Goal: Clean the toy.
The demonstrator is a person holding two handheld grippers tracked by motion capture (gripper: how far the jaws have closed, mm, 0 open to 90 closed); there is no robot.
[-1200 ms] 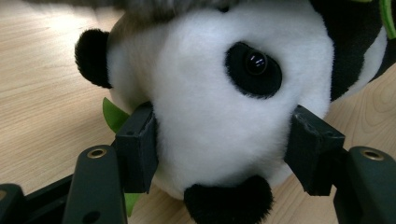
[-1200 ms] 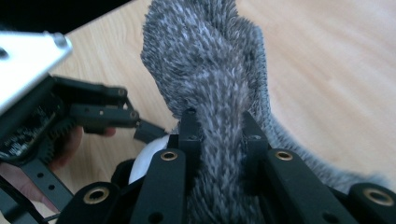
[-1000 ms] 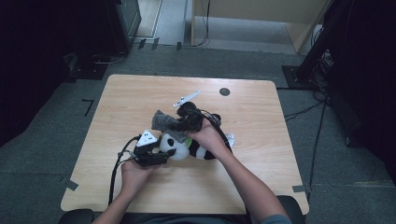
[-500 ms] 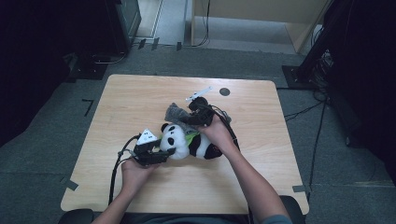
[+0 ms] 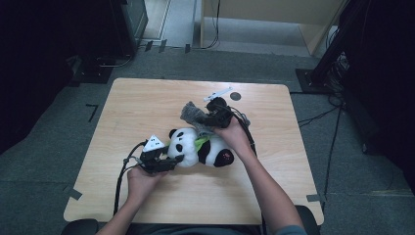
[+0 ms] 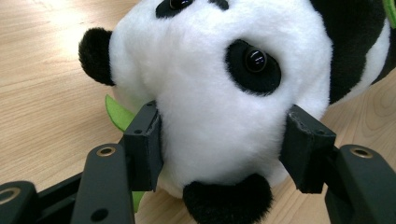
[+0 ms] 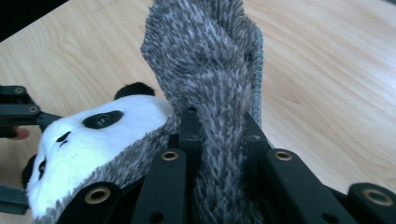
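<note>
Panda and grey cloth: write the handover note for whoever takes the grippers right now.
Left gripper: jaws clamped on the plush panda's head, panda lying on the table.
Right gripper: shut on the grey fuzzy cloth, held bunched just behind the panda.
Done: both things are gripped, and part of the cloth lies against the panda's head.
Left: the cloth is not spread over the panda; probably draping or dressing comes next.

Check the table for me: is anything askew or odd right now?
Only the panda plush: it lies on its side, head squeezed between the left gripper's jaws. The right gripper is shut on a bunched grey furry cloth. No damage or spill on the table.
</note>
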